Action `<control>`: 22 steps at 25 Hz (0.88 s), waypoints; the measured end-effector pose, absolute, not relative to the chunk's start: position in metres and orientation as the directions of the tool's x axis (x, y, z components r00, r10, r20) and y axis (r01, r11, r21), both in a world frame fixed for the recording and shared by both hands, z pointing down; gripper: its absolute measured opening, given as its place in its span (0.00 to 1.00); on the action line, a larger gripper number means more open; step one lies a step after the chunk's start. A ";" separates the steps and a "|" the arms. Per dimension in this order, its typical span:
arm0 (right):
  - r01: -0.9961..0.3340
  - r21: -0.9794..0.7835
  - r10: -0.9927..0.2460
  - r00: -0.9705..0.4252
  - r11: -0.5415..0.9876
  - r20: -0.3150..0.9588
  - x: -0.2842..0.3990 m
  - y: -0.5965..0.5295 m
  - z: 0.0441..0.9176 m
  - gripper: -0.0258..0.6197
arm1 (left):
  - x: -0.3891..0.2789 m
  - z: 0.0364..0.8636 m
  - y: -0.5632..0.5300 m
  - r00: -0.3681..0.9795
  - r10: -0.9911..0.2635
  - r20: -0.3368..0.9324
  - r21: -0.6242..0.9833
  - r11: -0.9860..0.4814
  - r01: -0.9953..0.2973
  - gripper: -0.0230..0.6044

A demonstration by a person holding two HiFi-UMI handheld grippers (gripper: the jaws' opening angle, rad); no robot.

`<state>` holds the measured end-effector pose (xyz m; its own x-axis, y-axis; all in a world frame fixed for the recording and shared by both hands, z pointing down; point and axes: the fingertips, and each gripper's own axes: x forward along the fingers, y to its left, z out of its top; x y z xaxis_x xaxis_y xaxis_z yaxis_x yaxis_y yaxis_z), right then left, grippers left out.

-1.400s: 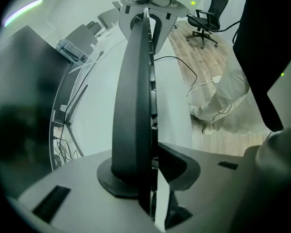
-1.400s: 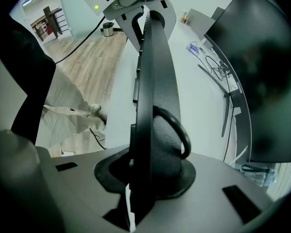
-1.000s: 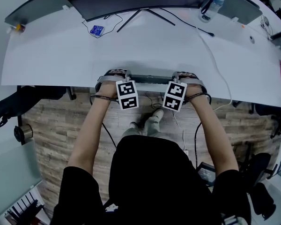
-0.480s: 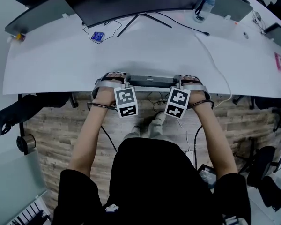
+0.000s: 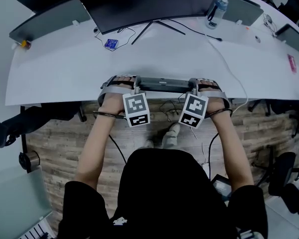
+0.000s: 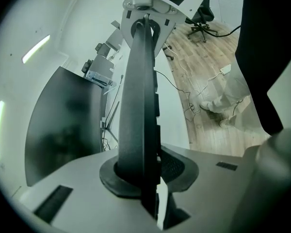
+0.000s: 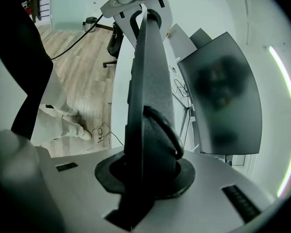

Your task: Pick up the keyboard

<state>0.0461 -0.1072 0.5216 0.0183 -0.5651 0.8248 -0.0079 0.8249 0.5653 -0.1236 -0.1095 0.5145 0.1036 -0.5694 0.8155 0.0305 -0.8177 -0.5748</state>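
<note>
The dark keyboard [image 5: 164, 84] hangs level over the front edge of the white desk [image 5: 65, 68], held by its two short ends. My left gripper [image 5: 135, 85] is shut on its left end and my right gripper [image 5: 192, 86] on its right end. In the left gripper view the keyboard [image 6: 138, 91] runs edge-on from between the jaws of the left gripper [image 6: 150, 178] up to the other gripper's marker cube. The right gripper view mirrors this: the keyboard [image 7: 148, 81] is clamped by the right gripper [image 7: 145, 174], with a curved foot or loop showing on its underside.
A curved dark monitor [image 5: 149, 1] on a splayed stand is at the back of the desk. A water bottle [image 5: 215, 9] is at the back right, a small blue item [image 5: 111, 44] at the left. A white cable [image 5: 229, 63] crosses the desk. Wooden floor and the person's legs lie below.
Both grippers have risen together with the keyboard between them, away from the desk top. The grip on both ends is the same.
</note>
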 end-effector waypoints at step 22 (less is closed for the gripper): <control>-0.048 0.645 -0.641 0.084 0.763 0.763 -0.004 -0.065 0.471 0.16 | -0.173 0.468 -0.078 0.169 -0.635 0.754 -0.652 -0.756 0.065 0.17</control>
